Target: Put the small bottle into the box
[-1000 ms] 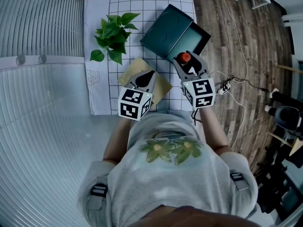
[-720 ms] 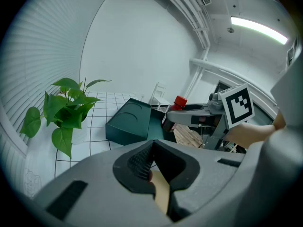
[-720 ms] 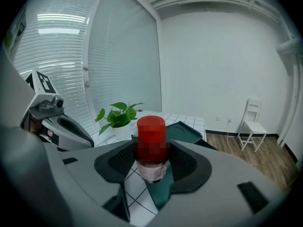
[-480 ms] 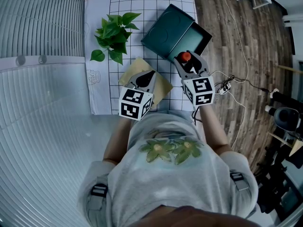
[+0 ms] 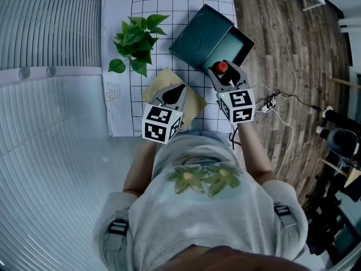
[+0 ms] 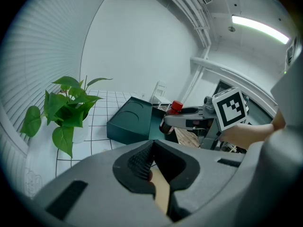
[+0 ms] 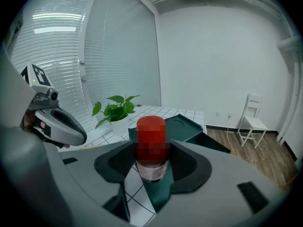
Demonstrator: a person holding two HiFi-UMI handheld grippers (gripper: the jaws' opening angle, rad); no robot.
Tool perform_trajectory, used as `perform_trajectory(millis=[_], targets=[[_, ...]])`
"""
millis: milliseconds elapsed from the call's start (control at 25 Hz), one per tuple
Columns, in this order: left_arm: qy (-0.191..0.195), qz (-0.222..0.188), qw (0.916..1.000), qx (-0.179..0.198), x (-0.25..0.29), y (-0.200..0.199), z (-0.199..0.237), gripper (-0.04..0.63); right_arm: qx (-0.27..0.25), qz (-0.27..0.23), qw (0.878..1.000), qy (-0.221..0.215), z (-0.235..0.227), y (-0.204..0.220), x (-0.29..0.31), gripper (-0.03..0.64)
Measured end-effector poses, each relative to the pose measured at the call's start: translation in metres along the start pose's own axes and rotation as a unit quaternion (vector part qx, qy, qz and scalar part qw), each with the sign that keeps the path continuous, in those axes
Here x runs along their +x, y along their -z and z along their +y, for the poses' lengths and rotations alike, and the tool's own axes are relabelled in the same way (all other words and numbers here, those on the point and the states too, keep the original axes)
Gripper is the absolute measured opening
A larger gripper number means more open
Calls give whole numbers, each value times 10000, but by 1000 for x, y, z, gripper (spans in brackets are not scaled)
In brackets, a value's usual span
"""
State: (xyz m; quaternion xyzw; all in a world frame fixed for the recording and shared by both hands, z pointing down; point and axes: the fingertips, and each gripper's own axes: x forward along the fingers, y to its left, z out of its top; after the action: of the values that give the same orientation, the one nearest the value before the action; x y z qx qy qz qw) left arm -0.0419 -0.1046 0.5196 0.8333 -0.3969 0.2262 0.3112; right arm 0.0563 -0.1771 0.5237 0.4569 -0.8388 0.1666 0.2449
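Observation:
The small bottle (image 5: 221, 67), dark with a red cap, stands upright between the jaws of my right gripper (image 5: 224, 75), which is shut on it. It hangs over the near edge of the dark green box (image 5: 211, 38), whose open tray (image 5: 237, 45) lies beside its lid. In the right gripper view the bottle (image 7: 151, 150) fills the centre with the box (image 7: 189, 126) just behind and below it. My left gripper (image 5: 178, 89) hovers over a tan sheet (image 5: 192, 103) with its jaw tips together and nothing seen in them. The left gripper view shows the bottle (image 6: 171, 115) at the box (image 6: 130, 124).
A potted green plant (image 5: 134, 41) stands on the white gridded tabletop (image 5: 169, 4), left of the box. Wooden floor (image 5: 293, 49) with cables (image 5: 271, 100) lies right of the table. A white chair (image 7: 253, 119) stands by the far wall. Blinds (image 5: 51, 27) run along the left.
My right gripper has edged the bottle slightly forward toward the box. The left gripper has stayed where it was.

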Motion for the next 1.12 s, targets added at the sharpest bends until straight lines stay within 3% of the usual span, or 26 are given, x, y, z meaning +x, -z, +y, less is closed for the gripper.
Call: perform_trajectory(millis=[1120], targets=[[-107, 105, 9999, 28, 4, 4, 4, 8, 6, 464, 9989, -31, -11, 32, 27, 218]])
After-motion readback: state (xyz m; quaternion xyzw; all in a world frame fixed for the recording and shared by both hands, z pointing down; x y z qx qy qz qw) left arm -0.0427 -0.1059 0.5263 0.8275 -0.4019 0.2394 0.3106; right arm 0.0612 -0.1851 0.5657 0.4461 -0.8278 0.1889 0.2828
